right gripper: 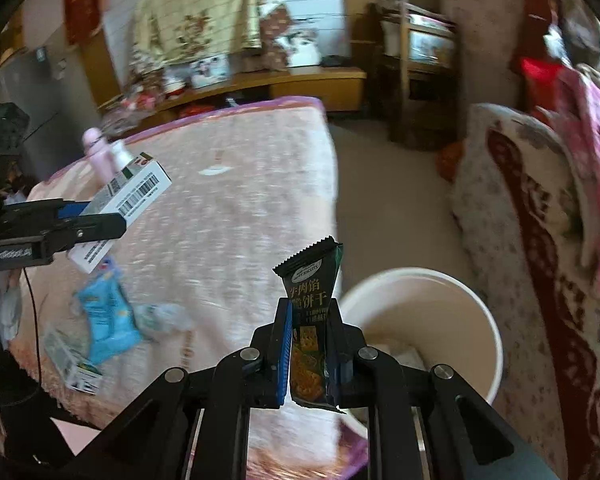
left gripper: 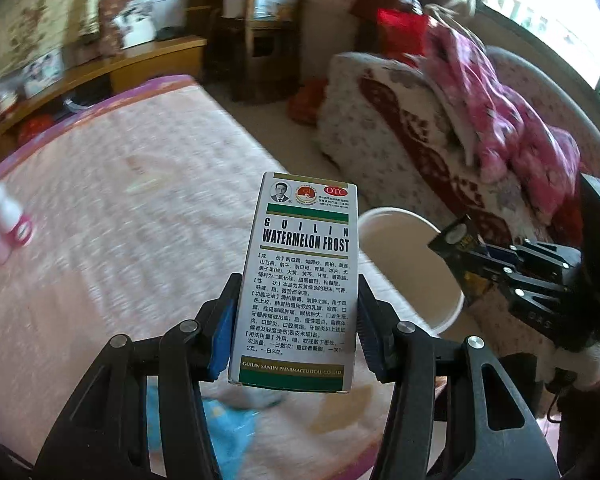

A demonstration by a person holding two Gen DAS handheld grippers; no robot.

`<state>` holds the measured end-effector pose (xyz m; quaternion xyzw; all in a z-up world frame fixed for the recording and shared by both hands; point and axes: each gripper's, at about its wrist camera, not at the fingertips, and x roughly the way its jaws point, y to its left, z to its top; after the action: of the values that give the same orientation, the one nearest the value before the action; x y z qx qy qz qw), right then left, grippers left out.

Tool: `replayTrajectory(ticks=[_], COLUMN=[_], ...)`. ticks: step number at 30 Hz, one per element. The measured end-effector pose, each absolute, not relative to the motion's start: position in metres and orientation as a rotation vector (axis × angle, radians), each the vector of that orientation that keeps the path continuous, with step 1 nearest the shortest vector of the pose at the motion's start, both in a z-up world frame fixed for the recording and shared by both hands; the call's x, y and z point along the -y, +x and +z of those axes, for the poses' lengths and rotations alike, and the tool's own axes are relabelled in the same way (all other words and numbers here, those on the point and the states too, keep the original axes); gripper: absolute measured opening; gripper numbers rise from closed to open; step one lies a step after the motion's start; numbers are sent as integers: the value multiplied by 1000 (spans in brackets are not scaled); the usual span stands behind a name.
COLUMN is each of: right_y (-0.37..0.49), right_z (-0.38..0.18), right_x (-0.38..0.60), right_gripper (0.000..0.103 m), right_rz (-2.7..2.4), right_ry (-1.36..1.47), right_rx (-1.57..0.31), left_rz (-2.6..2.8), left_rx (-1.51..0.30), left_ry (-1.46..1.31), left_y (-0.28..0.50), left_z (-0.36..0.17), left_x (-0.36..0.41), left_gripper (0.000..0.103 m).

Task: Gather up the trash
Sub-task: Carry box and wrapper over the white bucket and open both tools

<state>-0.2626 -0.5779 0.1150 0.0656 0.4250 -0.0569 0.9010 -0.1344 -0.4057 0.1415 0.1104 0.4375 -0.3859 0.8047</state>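
Observation:
My left gripper [left gripper: 298, 328] is shut on a white and green medicine box [left gripper: 300, 280] that stands upright between the blue pads, above the pink bed cover [left gripper: 120, 220]. From the right wrist view the same box [right gripper: 128, 196] shows at the left in the left gripper [right gripper: 96, 220]. My right gripper [right gripper: 308, 344] is shut on a dark biscuit wrapper [right gripper: 310, 320], held upright next to a white bucket [right gripper: 488, 328]. In the left wrist view the right gripper [left gripper: 472, 256] holds the wrapper [left gripper: 456, 240] over the bucket's [left gripper: 452, 304] rim.
On the bed lie a blue packet [right gripper: 108, 316], a crumpled clear wrapper [right gripper: 164, 316], a small box [right gripper: 72, 364] and pink and white bottles [right gripper: 100, 156]. A sofa with patterned covers [right gripper: 540, 240] stands right of the bucket. A wooden bench [right gripper: 260, 80] and shelves [right gripper: 420, 60] line the far wall.

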Motion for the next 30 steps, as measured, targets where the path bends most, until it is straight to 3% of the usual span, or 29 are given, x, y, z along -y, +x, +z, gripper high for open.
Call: replayTrajectory(ticks=[21, 23, 25, 30], right_y=[-293, -292, -292, -294], right_z=[74, 71, 68, 64], right_x=[678, 681, 685, 684], right_gripper=[15, 22, 55, 58], right_rz=[-339, -348, -357, -346], right_ry=[256, 269, 295, 315], right_rx=[-902, -895, -885, -882], left_rz=[-959, -992, -996, -971], left_rx=[-1073, -1099, -1113, -1117], left_ry=[221, 183, 150, 142], left_y=[-159, -157, -155, -151], left_z=[100, 96, 93, 91], left_x=[546, 549, 549, 543], left_gripper=[52, 53, 56, 62])
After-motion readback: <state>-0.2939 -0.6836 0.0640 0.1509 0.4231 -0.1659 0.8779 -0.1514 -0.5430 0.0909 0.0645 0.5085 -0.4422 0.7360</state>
